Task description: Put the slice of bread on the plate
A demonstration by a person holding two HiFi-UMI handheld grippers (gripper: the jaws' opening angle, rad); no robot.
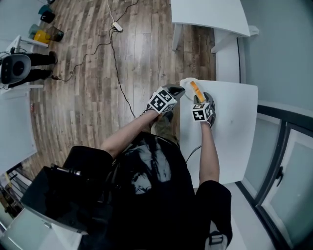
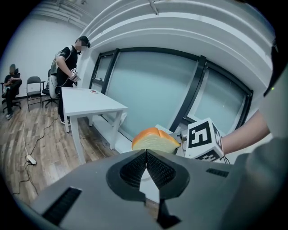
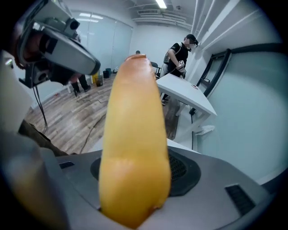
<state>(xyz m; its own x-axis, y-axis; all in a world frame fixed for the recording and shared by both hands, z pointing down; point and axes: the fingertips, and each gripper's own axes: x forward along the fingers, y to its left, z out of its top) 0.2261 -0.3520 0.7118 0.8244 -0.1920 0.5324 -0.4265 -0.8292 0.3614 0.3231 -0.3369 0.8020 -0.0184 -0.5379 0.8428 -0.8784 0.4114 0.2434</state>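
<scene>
The slice of bread (image 1: 195,91), with an orange-brown crust, stands on edge between the jaws of my right gripper (image 1: 198,99), which is shut on it. In the right gripper view its crust (image 3: 135,134) fills the middle and hides the jaw pads. It hangs over the far left corner of the white table (image 1: 230,122), just above a white plate (image 1: 186,83) that is partly hidden. My left gripper (image 1: 179,91) is beside the bread on the left. Its pads (image 2: 155,168) touch with nothing between them, and the bread (image 2: 155,139) shows just beyond them.
A second white table (image 1: 208,14) stands further off. Cables (image 1: 115,53) trail over the wooden floor on the left. A glass wall (image 1: 288,146) runs along the right of the table. A person (image 2: 67,67) stands at another table in the distance.
</scene>
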